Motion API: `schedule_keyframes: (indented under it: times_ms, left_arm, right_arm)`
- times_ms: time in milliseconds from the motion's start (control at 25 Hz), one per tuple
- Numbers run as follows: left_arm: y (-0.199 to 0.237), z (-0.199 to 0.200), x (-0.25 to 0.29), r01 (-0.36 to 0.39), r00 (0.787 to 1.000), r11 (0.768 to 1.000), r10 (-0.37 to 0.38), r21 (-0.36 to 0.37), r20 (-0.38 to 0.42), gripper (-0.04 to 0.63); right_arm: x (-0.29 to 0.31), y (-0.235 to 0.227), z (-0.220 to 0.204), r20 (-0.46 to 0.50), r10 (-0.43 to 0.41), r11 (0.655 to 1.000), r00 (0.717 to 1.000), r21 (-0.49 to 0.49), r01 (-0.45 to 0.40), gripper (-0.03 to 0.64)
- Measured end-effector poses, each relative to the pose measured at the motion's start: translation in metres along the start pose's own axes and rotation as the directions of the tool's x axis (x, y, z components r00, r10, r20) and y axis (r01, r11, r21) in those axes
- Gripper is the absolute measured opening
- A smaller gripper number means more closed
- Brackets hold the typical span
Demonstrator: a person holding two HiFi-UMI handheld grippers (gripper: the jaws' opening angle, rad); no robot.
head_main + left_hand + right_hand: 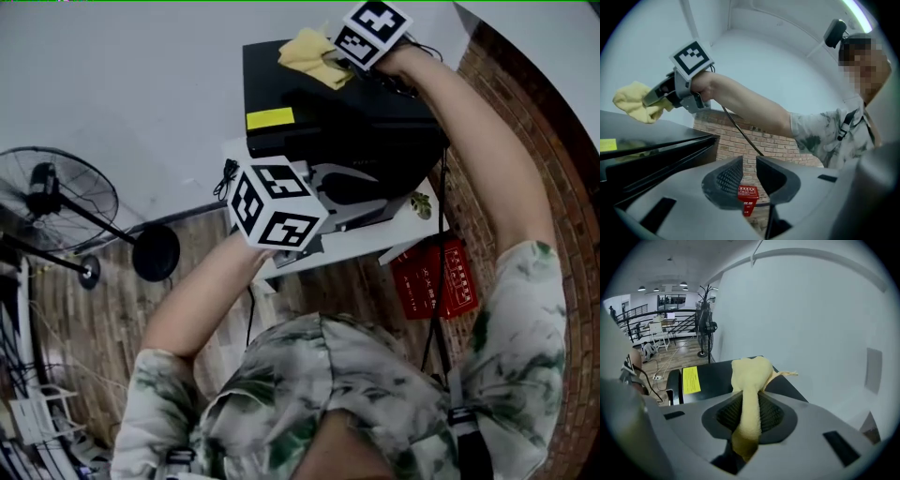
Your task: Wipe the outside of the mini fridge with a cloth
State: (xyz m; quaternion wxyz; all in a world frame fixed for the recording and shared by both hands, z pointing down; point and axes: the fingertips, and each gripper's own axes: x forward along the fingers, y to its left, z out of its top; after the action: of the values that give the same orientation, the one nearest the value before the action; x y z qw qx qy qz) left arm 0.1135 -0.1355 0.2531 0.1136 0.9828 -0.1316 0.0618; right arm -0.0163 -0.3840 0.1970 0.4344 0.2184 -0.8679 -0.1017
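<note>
Mini fridge (pixel 300 89), black and boxy, sits on a small white desk (pixel 394 234) against the pale wall. Far to the left, on the wood floor, we see a black pedestal fan (pixel 56 202), well apart from the fridge. Next comes our left tool (pixel 749 171), held low before the fridge's front, its jaws a little apart with nothing between them. A yellow label (pixel 270 118) lies at the front left of the fridge top. Further back on that top rests the yellow cloth (pixel 309 56). Our right tool (pixel 749 401) has its jaws closed on one end of it, and the rest bunches out ahead on the black lid. Right of the desk, a red box (pixel 436 277) lies on the brick floor
</note>
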Motion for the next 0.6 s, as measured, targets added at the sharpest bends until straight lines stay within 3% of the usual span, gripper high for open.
schedule_keyframes:
  times_ms: [240, 600]
  left_arm:
    - [0.004, -0.012, -0.016, -0.03, 0.999, 1.0, 0.03, -0.004, -0.015, 0.089]
    - [0.014, 0.0, 0.003, -0.038, 0.999, 0.999, 0.038, -0.001, -0.006, 0.089]
  right_arm:
    - [0.047, 0.028, 0.038, 0.01, 0.035, 0.999, 0.999, -0.009, -0.035, 0.092]
    - [0.046, -0.019, -0.018, -0.044, 0.025, 1.0, 0.999, 0.005, -0.024, 0.092]
